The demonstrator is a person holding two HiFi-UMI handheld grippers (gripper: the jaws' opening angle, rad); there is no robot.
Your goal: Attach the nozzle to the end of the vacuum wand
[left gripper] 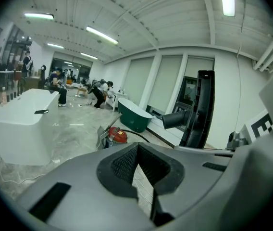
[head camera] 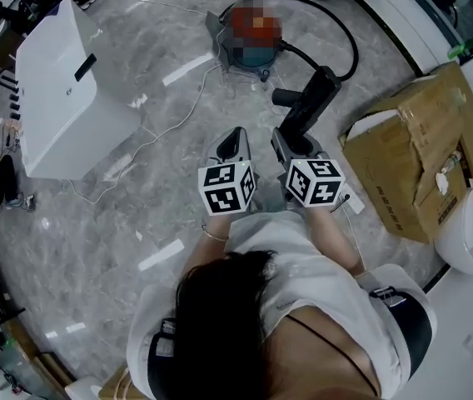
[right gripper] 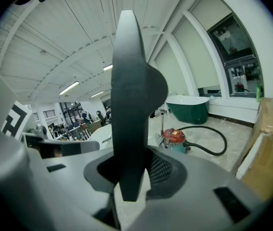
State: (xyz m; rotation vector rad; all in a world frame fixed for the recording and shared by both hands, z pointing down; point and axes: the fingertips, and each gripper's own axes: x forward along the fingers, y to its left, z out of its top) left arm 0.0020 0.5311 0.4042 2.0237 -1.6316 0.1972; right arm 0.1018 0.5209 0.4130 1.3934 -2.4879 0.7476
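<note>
Left gripper (left gripper: 137, 150): jaws together, nothing between them;
Right gripper (right gripper: 131, 177): clamped on black nozzle (right gripper: 132, 95), upright;
Vacuum (right gripper: 176, 138): well ahead of both, hose (right gripper: 208, 149) attached

There are two grey hand-held grippers, the left hand-held gripper (head camera: 235, 140) and the right hand-held gripper (head camera: 299, 140). There is one flat black plastic nozzle (head camera: 310, 107) and one red-and-teal canister vacuum (right gripper: 176, 139) with one black hose (right gripper: 213, 154). There are two bathtubs, one white bathtub (head camera: 53, 98) and one dark green bathtub (left gripper: 135, 118), and one brown cardboard box (head camera: 420, 161).
</note>
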